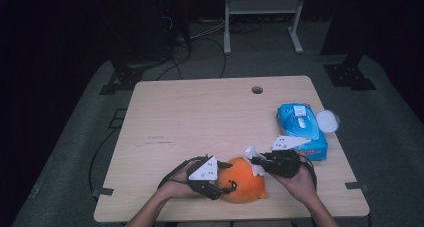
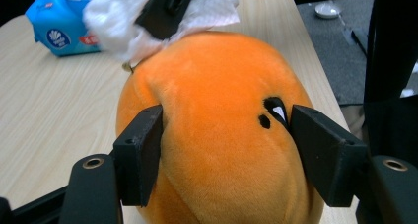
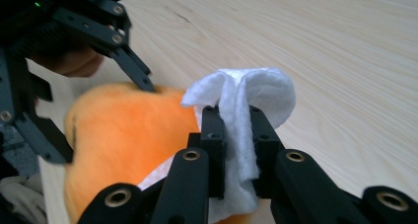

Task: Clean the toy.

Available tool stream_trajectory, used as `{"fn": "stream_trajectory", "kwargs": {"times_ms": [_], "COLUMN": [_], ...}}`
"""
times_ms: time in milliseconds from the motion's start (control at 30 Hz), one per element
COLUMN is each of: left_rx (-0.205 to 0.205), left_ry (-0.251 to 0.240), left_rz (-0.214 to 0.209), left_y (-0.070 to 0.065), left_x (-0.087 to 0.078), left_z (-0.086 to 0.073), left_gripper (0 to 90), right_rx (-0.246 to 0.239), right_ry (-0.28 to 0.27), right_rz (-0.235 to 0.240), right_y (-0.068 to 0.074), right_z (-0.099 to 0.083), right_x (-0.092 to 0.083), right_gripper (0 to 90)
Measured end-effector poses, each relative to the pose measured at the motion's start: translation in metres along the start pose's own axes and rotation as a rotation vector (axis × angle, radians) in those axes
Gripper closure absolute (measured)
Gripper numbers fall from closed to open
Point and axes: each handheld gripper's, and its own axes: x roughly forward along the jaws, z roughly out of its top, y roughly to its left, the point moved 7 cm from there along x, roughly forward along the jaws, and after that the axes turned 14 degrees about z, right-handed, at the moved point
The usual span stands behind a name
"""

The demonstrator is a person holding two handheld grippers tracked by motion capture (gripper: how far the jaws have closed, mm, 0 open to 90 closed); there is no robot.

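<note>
Dark floor and cables surround the pale wooden table [image 1: 200,117] I am working over. Near its front edge sits the round orange plush toy [image 1: 243,181], squeezed between the jaws of my left gripper [image 1: 226,186]; in the left gripper view both black pads press into its fur on either side, one right beside the toy's small black eye mark [image 2: 273,110]. My right gripper [image 1: 256,163] comes in from the opposite side, its jaws clamped tight on a crumpled white wipe [image 3: 244,118] that stands up between them and drapes down onto the top of the toy. From the left gripper the wipe lies just ahead, touching the toy's upper surface. Beyond my right gripper, near the table's right edge, lies a blue plastic pack of wipes [image 1: 301,129] with a white flip lid, well apart from the toy. A small round cable hole [image 1: 257,90] sits at the far edge.
</note>
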Motion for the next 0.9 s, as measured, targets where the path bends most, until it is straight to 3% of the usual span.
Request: {"fn": "stream_trajectory", "kwargs": {"times_ms": [67,100,167,200,233,267,300,333,367,433,600,667,700,767,867,900], "left_rx": [-0.018,-0.054,-0.084,-0.084,-0.123,-0.123,-0.162,-0.162,-0.199,-0.224,-0.234,-0.237,-0.247,-0.251,-0.255,-0.253], "left_ry": [-0.002,0.003,0.018,0.018,0.026,0.026,0.029,0.029,0.028,0.029,0.031,0.034,0.039,0.037,0.035,0.036], "left_rz": [-0.002,-0.002,0.006,0.006,0.012,0.012,0.013,0.013,0.011,0.009,0.008,0.014,0.015,0.012,0.015,0.013], "left_y": [0.002,0.005,0.010,0.010,0.016,0.016,0.022,0.022,0.027,0.030,0.032,0.033,0.034,0.034,0.034,0.034], "left_x": [0.000,0.000,-0.001,-0.001,-0.002,-0.002,-0.004,-0.004,-0.005,-0.006,-0.005,-0.005,-0.006,-0.006,-0.005,-0.005], "left_z": [-0.001,-0.004,-0.007,-0.007,-0.012,-0.012,-0.018,-0.018,-0.022,-0.024,-0.026,-0.027,-0.028,-0.029,-0.028,-0.027], "left_gripper": [31.2,31.2,31.2,31.1,31.1,31.1,31.1,31.1,31.0,31.0,30.5,30.4,30.4,30.4,30.4,30.4], "right_rx": [0.007,0.015,0.013,0.013,0.006,0.006,-0.004,-0.004,0.000,0.008,0.043,0.035,0.002,-0.028,-0.023,-0.008], "right_ry": [-0.001,-0.002,-0.009,-0.009,-0.012,-0.012,-0.007,-0.007,0.003,0.012,0.023,0.011,0.008,0.031,0.039,0.056], "right_rz": [-0.008,-0.020,-0.027,-0.027,-0.021,-0.021,-0.004,-0.004,0.006,0.003,0.014,0.041,0.085,0.107,0.104,0.070], "right_y": [-0.002,-0.005,-0.005,-0.005,-0.002,-0.002,0.003,0.003,0.003,0.001,-0.001,0.007,0.018,0.024,0.022,0.013], "right_z": [-0.002,-0.005,-0.004,-0.004,-0.003,-0.003,-0.003,-0.003,-0.005,-0.008,-0.016,-0.013,-0.010,-0.011,-0.013,-0.018], "right_x": [-0.003,-0.007,-0.008,-0.008,-0.008,-0.008,-0.005,-0.005,-0.004,-0.005,-0.008,-0.010,-0.008,-0.006,-0.007,-0.011], "right_gripper": [80.3,80.3,80.3,80.3,80.3,80.3,80.3,80.3,80.3,80.3,80.3,80.4,80.3,80.3,80.3,80.3]}}
